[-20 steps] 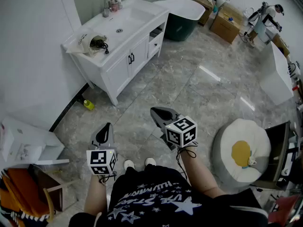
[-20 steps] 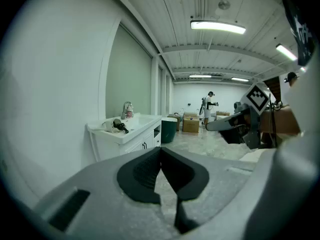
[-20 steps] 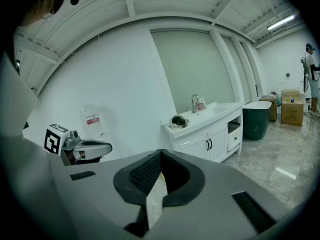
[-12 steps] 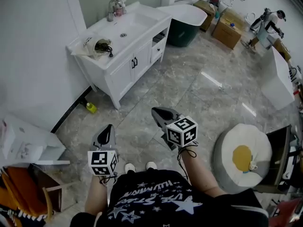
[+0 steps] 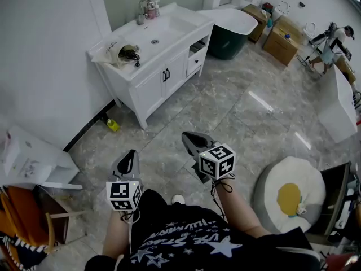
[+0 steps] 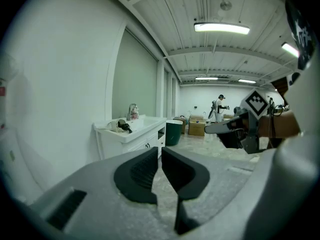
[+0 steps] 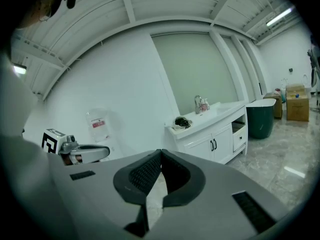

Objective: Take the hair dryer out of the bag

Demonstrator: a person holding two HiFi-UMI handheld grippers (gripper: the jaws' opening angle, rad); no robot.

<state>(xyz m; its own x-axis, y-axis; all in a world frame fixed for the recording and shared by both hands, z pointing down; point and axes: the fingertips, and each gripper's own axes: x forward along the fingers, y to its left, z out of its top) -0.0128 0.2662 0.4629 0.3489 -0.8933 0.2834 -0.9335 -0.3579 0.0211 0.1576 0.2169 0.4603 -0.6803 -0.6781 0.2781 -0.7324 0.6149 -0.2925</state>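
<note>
The left tool [image 5: 131, 153] and the right tool [image 5: 185, 136] are hovering with jaws pressed together, pinching nothing. The black hair dryer [image 5: 131, 55] is lying at the mouth of the cream fabric bag [image 5: 111, 52] on the white vanity worktop [image 5: 172, 31] – well apart from both.

A sink cabinet [image 5: 163, 75] stands against the wall at the far left. On the near end of its counter lies the bag [image 5: 113, 51], with the hair dryer [image 5: 131, 54] at its opening, on the side toward the basin. A tap [image 5: 142, 7] stands at the counter's far end. Behind the cabinet sits a bathtub [image 5: 234, 18], and beyond it cardboard boxes [image 5: 285, 35]. A bottle [image 5: 113, 125] stands on the floor just beside the cabinet, by the wall. A round cushion [image 5: 287, 191] lies on the floor at the right. The left gripper [image 5: 130, 156] and right gripper [image 5: 189, 138] hang side by side over the floor, well apart from the cabinet.
</note>
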